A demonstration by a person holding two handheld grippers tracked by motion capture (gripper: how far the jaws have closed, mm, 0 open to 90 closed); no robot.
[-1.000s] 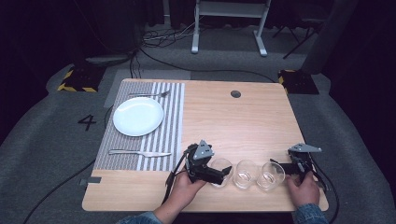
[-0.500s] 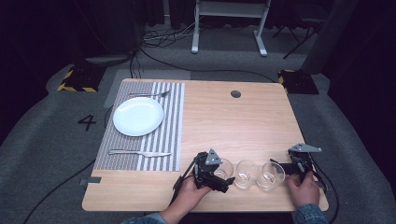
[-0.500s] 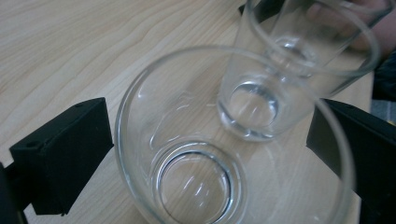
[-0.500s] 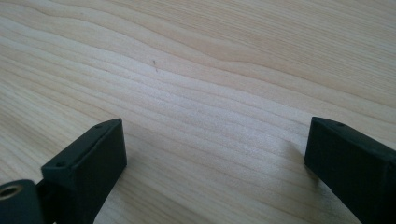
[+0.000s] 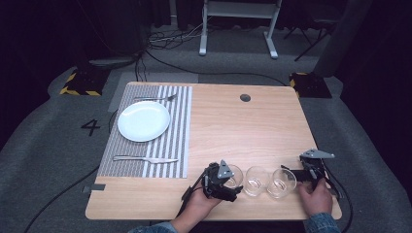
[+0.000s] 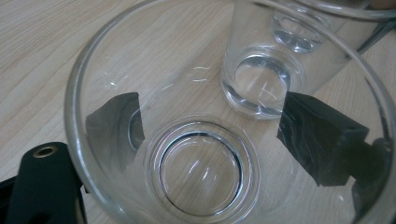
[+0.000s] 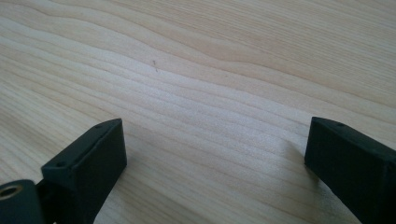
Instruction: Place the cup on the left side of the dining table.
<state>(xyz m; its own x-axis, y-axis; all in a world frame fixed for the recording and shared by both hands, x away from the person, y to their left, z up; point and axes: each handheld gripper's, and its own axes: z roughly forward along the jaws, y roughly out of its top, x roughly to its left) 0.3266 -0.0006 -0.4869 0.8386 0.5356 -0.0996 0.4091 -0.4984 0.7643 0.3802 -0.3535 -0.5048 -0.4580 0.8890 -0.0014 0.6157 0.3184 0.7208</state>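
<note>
I see grey carpet floor (image 5: 58, 160) around my wooden desk (image 5: 243, 131), a white metal stand (image 5: 238, 19) behind, cables (image 5: 170, 41) trailing, dark surroundings.

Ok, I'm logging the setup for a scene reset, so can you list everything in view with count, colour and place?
drinking glass: 3, clear, in a row near the front edge of the table, the left one between the left gripper's jaws
plate: 1, white, on the placemat
placemat: 1, grey and white striped, left part of the table
fork: 1, silver, on the placemat behind the plate
knife: 1, silver, on the placemat in front of the plate
table: 1, light wood, centre
left gripper: 1, black, jaws just closing around the left glass
right gripper: 1, black, jaws open over bare wood, right of the glasses
hands: 2, at the front edge
</note>
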